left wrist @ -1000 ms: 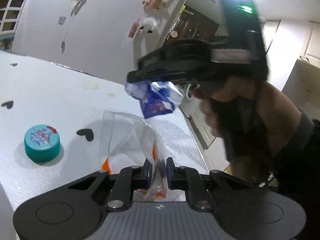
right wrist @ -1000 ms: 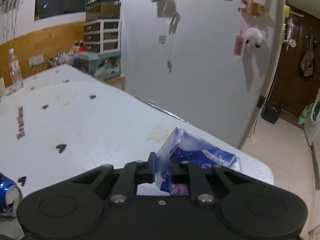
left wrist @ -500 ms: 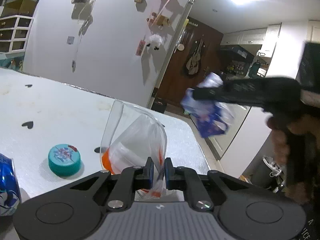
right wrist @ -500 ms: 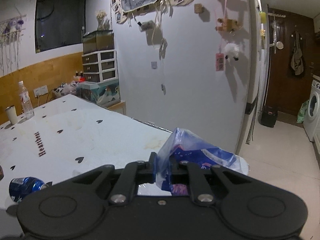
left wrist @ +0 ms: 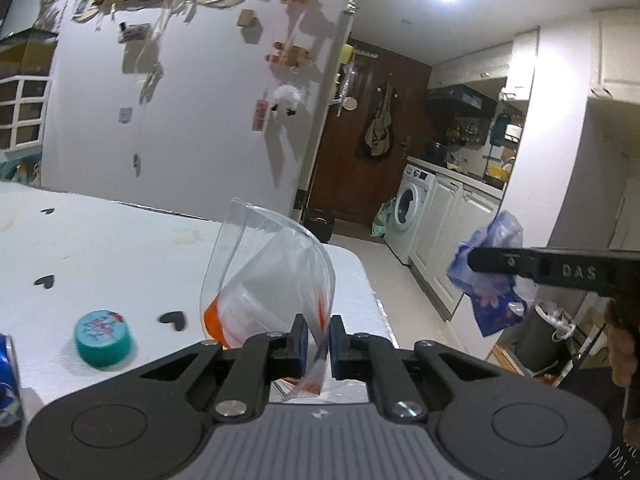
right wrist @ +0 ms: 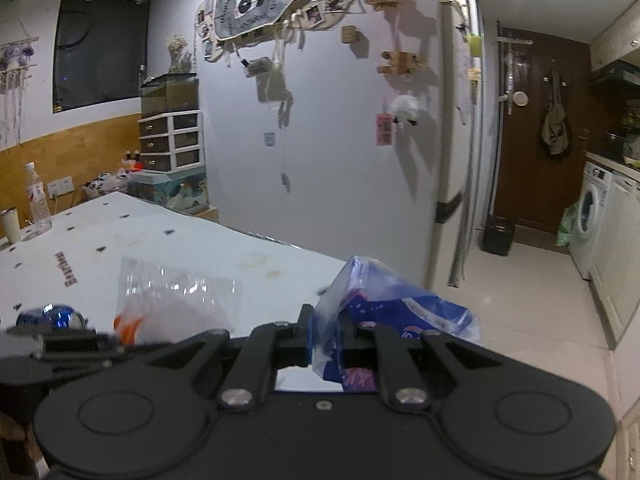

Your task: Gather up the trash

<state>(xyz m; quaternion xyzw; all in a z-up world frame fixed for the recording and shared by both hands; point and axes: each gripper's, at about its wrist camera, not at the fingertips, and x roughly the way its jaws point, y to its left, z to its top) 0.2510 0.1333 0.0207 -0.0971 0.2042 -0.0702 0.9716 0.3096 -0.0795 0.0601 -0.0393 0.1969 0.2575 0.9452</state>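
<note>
Left tongs (left wrist: 318,340): clamped on the lower edge of a clear bag (left wrist: 268,272), jaws nearly together with only the film between. Bag standing up from the pinch, mouth gaping toward the ceiling, orange patch at the bottom left corner, thin orange line along the right seam. Held over the near right corner of the white surface (left wrist: 100,248).

Right tongs (right wrist: 326,338): clamped on a crumpled blue wrapper (right wrist: 396,312), jaws narrow, wrapper bunched between and spilling to the right. In the left view, same wrapper (left wrist: 486,280) hanging off the tip of the right tongs (left wrist: 474,260), out past the edge of the surface, above the floor (left wrist: 404,280). Part of a hand (left wrist: 622,344) on the grip at the far right edge.

In the right view, clear bag (right wrist: 176,300) seen at lower left, left tongs (right wrist: 104,346) blurred beneath it.

On the surface: teal bottle cap (left wrist: 103,338) lying flat, left of the bag, beside a black heart print. Blue can (left wrist: 9,384) at the far left edge, cut off by the frame; same can (right wrist: 52,316) on its side in the right view. Far end of the surface (right wrist: 160,240): clear bottle (right wrist: 37,200) upright, pale cup (right wrist: 11,224) just beside it.

Beyond the surface: washing machine (left wrist: 410,212), dark wooden door (left wrist: 368,152).
</note>
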